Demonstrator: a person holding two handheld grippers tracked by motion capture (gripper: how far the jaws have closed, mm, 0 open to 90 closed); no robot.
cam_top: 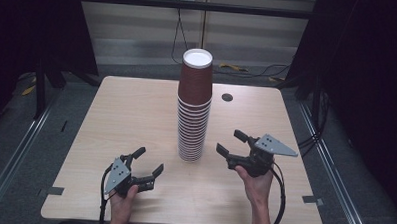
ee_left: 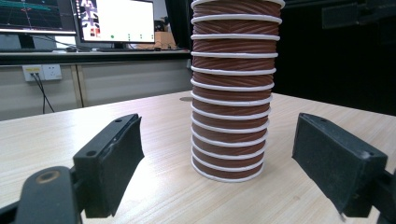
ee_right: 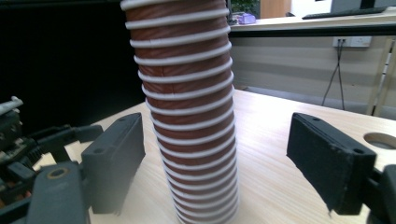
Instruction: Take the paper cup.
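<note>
Presently both sets of jaws stand wide and empty: the left gripper low near the bench's near edge, the right gripper raised, both apparently aimed to flank the stack of inverted paper cups at bench centre.

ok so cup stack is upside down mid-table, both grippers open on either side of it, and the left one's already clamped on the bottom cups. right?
Not quite. The left gripper isn't clamped on anything: in the left gripper view its jaws stand open with the cup stack ahead of them, untouched. The rest holds: the stack stands upside down mid-table and the right gripper is open on its other side, as the high view shows.
</note>
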